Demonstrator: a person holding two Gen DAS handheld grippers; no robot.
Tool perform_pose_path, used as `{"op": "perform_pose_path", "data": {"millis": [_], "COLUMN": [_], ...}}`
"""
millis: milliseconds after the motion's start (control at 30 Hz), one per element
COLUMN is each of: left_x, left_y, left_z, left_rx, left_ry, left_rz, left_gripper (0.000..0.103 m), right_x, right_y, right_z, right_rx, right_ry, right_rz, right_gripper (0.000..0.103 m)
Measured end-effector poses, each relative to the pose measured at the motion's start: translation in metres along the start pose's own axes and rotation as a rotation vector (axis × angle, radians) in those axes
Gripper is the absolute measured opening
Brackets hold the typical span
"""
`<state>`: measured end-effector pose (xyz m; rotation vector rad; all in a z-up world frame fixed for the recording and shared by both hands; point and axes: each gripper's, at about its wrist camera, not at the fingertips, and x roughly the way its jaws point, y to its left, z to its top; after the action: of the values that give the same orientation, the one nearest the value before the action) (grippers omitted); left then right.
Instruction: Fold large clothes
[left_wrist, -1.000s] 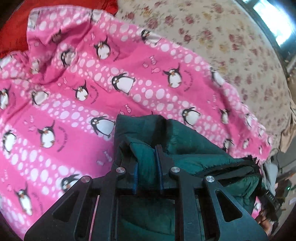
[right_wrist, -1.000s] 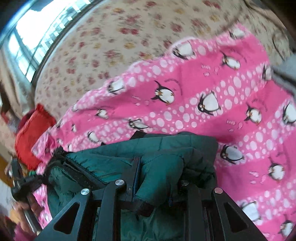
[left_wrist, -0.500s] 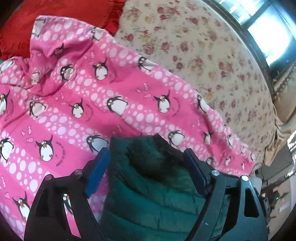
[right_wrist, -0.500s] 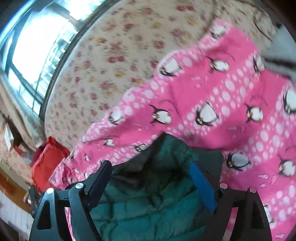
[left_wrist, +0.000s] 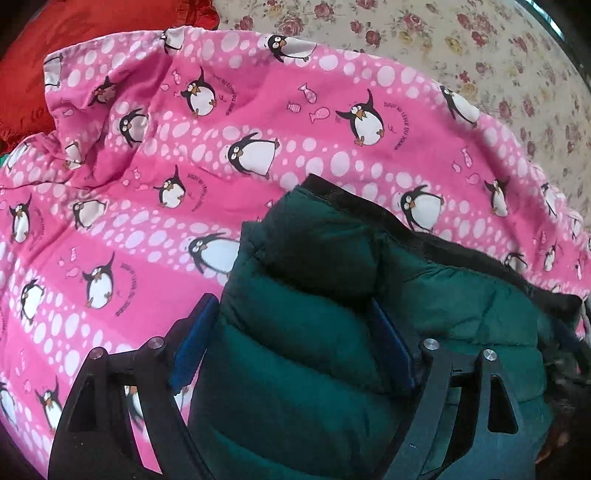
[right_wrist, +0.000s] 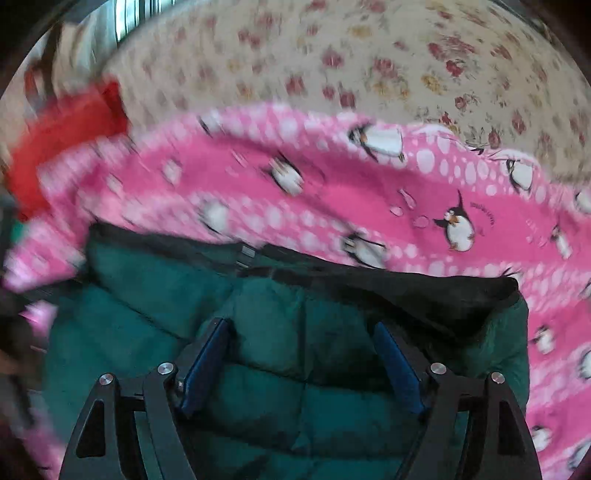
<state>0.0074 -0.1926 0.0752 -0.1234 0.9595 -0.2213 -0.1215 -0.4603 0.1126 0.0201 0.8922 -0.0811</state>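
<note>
A dark green puffer jacket (left_wrist: 332, 240) with black lining lies bunched on a pink penguin blanket (left_wrist: 147, 184). My left gripper (left_wrist: 291, 302) hangs over the jacket's near-left part, jaws wide, the padded cloth bulging up between the blue pads (left_wrist: 195, 332) without being pinched. In the right wrist view, which is motion-blurred, my right gripper (right_wrist: 300, 325) stands over the same jacket (right_wrist: 147, 295) near its black edge. Its jaws are closing but still wide apart, the cloth lying loose between the pads (right_wrist: 395, 365).
The pink blanket (right_wrist: 332, 177) covers a bed with a cream floral sheet (left_wrist: 480, 55) (right_wrist: 369, 55) beyond it. A red pillow (left_wrist: 74, 37) (right_wrist: 55, 140) lies at the far left corner. The bed's edge runs along the right of the left wrist view.
Both grippers were shut on folds of the green jacket a second ago; both have let go and opened wide. The right view has swung sideways and rolled.
</note>
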Motion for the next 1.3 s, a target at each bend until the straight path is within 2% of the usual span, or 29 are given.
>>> {"op": "perform_pose_path", "data": {"millis": [67, 233, 367, 433, 467, 567, 633, 700, 767, 900, 1033, 1200, 1267, 1300], "left_x": [0.006, 0.017, 0.019, 0.02, 0.021, 0.021, 0.022, 0.025, 0.026, 0.027, 0.027, 0.025, 0.025, 0.026], "left_y": [-0.002, -0.008, -0.008, -0.009, -0.009, -0.009, -0.008, -0.006, -0.005, -0.004, -0.006, -0.007, -0.004, -0.004], "left_z": [0.001, -0.002, -0.004, -0.003, -0.003, -0.004, -0.005, -0.005, -0.005, -0.006, -0.007, -0.01, -0.01, -0.01], "left_rx": [0.011, 0.025, 0.022, 0.02, 0.019, 0.016, 0.008, 0.0, -0.006, -0.009, -0.004, -0.006, -0.008, -0.008], "left_ry": [0.001, -0.005, -0.011, -0.009, -0.009, -0.016, -0.017, -0.015, -0.019, -0.034, -0.049, -0.055, -0.055, -0.055], "left_rz": [-0.01, 0.001, 0.006, 0.006, 0.006, 0.01, 0.01, -0.005, -0.012, -0.013, -0.004, -0.006, -0.006, -0.006], "left_gripper": [0.084, 0.084, 0.085, 0.085, 0.085, 0.088, 0.09, 0.09, 0.091, 0.091, 0.091, 0.091, 0.092, 0.092], "right_x": [0.022, 0.037, 0.02, -0.002, -0.012, -0.029, -0.018, 0.002, 0.022, 0.033, 0.04, 0.034, 0.014, 0.003], "right_y": [-0.01, -0.029, -0.033, -0.039, -0.043, -0.06, -0.073, -0.084, -0.088, -0.085, -0.086, -0.091, -0.086, -0.085], "right_z": [-0.009, -0.024, -0.02, -0.016, -0.016, -0.016, -0.016, -0.022, -0.028, -0.037, -0.039, -0.042, -0.038, -0.036], "right_rx": [0.051, 0.162, 0.183, 0.215, 0.22, 0.213, 0.206, 0.226, 0.261, 0.274, 0.283, 0.291, 0.299, 0.307], "right_ry": [0.029, -0.003, 0.009, -0.044, -0.075, -0.137, -0.084, -0.009, 0.038, -0.009, -0.001, -0.001, -0.003, -0.031], "right_rz": [-0.003, 0.043, 0.082, 0.128, 0.123, 0.015, -0.07, -0.104, -0.085, -0.097, -0.086, -0.073, -0.084, -0.066], "right_gripper": [0.079, 0.079, 0.079, 0.078, 0.078, 0.078, 0.078, 0.078, 0.079, 0.083, 0.083, 0.083, 0.083, 0.083]}}
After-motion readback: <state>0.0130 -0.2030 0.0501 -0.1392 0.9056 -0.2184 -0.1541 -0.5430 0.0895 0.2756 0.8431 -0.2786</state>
